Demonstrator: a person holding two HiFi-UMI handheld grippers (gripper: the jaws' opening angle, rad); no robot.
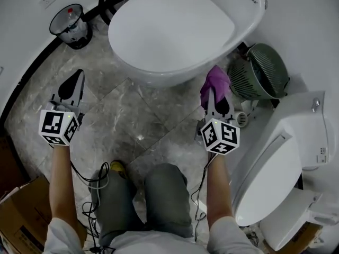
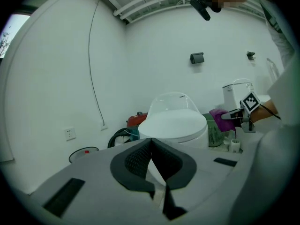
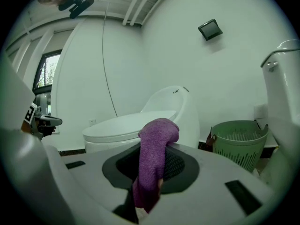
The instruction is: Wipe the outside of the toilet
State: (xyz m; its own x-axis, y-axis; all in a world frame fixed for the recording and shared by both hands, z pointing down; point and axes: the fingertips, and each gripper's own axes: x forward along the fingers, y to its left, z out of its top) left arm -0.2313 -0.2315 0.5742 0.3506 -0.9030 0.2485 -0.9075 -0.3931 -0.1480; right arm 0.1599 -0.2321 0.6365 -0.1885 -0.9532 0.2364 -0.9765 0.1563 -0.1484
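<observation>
My right hand-held gripper (image 1: 216,95), forearm stretched forward, pinched a purple cloth (image 1: 217,80) just beside the white toilet (image 1: 175,25). My left hand-held gripper (image 1: 72,84) hovered over the floor (image 1: 137,115), jaws together, empty.

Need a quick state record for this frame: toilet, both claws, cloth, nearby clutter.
toilet: white, lid down
left claw: shut, empty, over the floor to the toilet's left
right claw: shut on purple cloth
purple cloth: sticks out past the claw tips, close to the toilet's right side; contact unclear
green basket: on the floor, right of the cloth
</observation>
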